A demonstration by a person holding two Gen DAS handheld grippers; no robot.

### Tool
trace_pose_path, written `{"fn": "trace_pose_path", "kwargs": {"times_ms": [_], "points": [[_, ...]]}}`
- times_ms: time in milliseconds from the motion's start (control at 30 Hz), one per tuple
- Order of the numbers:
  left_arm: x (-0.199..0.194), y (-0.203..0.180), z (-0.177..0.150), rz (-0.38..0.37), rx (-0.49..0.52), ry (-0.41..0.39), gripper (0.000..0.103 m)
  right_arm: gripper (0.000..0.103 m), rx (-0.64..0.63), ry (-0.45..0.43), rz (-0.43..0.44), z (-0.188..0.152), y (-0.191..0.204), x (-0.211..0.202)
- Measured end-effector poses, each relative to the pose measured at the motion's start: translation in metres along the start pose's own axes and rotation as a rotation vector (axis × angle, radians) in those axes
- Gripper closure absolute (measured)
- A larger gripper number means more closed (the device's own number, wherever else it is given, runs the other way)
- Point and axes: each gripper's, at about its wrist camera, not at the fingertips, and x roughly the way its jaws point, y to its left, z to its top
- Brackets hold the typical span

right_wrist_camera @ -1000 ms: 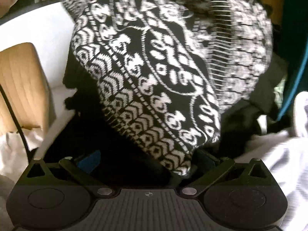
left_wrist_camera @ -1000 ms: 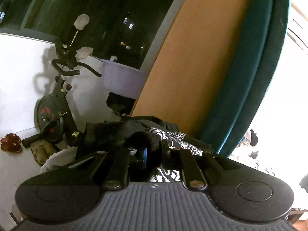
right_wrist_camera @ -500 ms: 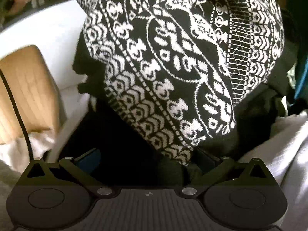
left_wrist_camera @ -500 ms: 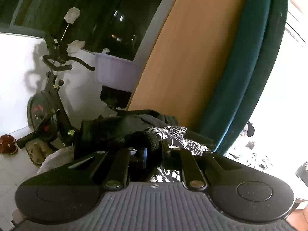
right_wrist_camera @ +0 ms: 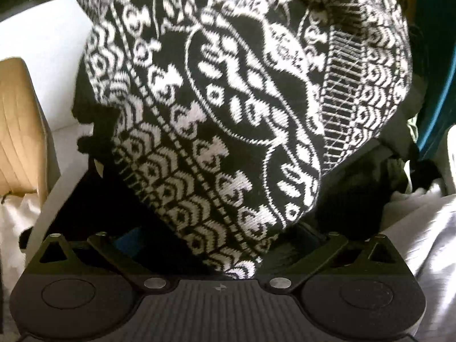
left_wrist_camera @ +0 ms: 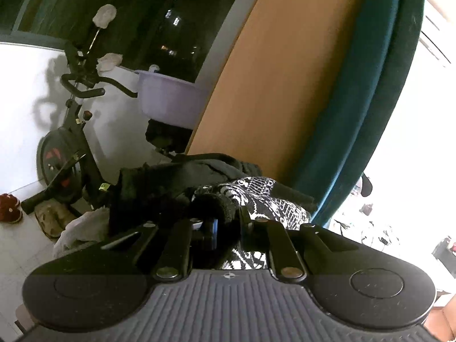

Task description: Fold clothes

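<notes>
The black-and-white patterned knit (right_wrist_camera: 228, 119) hangs in the air between the two tools, bunched and drooping, its thick weave filling nearly the whole right wrist view. It looks soft and fairly heavy for a garment, the sort that sags and stretches under its own weight instead of holding a crease, so I'd judge it wants taking by a hem or a shoulder seam, with both corners held level, not by a fistful of the middle. A plain black lining or second layer (left_wrist_camera: 159, 188) shows beside the pattern in the left wrist view.

The left hand-held gripper (left_wrist_camera: 225, 222) has its fingers drawn close together on a dark fuzzy fold of the knit, pinching it. The right hand-held gripper (right_wrist_camera: 222, 245) is harder to read: the fabric spills right down over the fingers, and I cannot tell whether they are apart or clamped on it.

Below the garment lies pale bedding or sheet (right_wrist_camera: 427, 242), with a tan cushion (right_wrist_camera: 20, 131) off to one side. Further out stand a tall wooden board (left_wrist_camera: 279, 85), a teal curtain (left_wrist_camera: 370, 99), a lilac basin (left_wrist_camera: 168, 99) and an exercise bike (left_wrist_camera: 71, 142) against the white wall.
</notes>
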Motion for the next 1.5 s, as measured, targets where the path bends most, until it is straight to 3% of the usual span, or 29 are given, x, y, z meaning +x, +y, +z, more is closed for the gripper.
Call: {"fn": "trace_pose_path", "kwargs": {"times_ms": [167, 233, 400, 567, 667, 800, 900, 933, 1000, 1033, 1067, 1233, 1367, 1500], "points": [[-0.012, -0.016, 0.009, -0.087, 0.056, -0.048, 0.09, 0.079, 0.149, -0.027, 0.066, 0.023, -0.034, -0.023], [-0.016, -0.027, 0.02, -0.125, 0.084, -0.086, 0.09, 0.087, 0.245, -0.064, 0.1, 0.033, -0.055, -0.04], [-0.022, -0.056, 0.055, -0.208, 0.152, -0.194, 0.091, 0.09, 0.375, -0.302, 0.081, 0.073, -0.096, -0.098], [-0.02, -0.076, 0.086, -0.241, 0.208, -0.307, 0.091, 0.09, 0.39, -0.608, -0.018, 0.121, -0.123, -0.152], [-0.012, -0.078, 0.086, -0.202, 0.223, -0.304, 0.091, 0.089, 0.352, -0.633, -0.091, 0.122, -0.139, -0.156], [0.013, -0.065, 0.059, -0.123, 0.244, -0.185, 0.091, 0.086, 0.326, -0.455, -0.072, 0.096, -0.143, -0.109], [0.035, -0.053, 0.031, -0.042, 0.262, -0.07, 0.091, 0.071, 0.305, -0.376, -0.059, 0.069, -0.127, -0.092], [0.04, -0.049, 0.022, -0.02, 0.258, -0.038, 0.091, 0.064, 0.299, -0.368, -0.062, 0.063, -0.123, -0.087], [0.044, -0.039, 0.011, -0.003, 0.228, -0.002, 0.091, 0.038, 0.298, -0.353, -0.068, 0.06, -0.113, -0.079], [0.045, -0.035, 0.008, 0.001, 0.212, 0.01, 0.091, 0.016, 0.3, -0.347, -0.079, 0.055, -0.11, -0.08], [0.046, -0.033, 0.005, 0.006, 0.204, 0.018, 0.091, 0.005, 0.298, -0.349, -0.093, 0.049, -0.113, -0.082], [0.045, -0.017, 0.009, 0.042, 0.18, 0.031, 0.091, 0.001, 0.25, -0.273, -0.084, 0.035, -0.09, -0.087], [0.044, -0.009, 0.01, 0.062, 0.147, 0.043, 0.09, 0.001, 0.15, -0.215, -0.159, 0.042, -0.091, -0.062], [0.052, -0.003, 0.008, 0.077, 0.13, 0.069, 0.088, 0.006, 0.192, -0.135, -0.16, 0.043, -0.099, -0.04]]}}
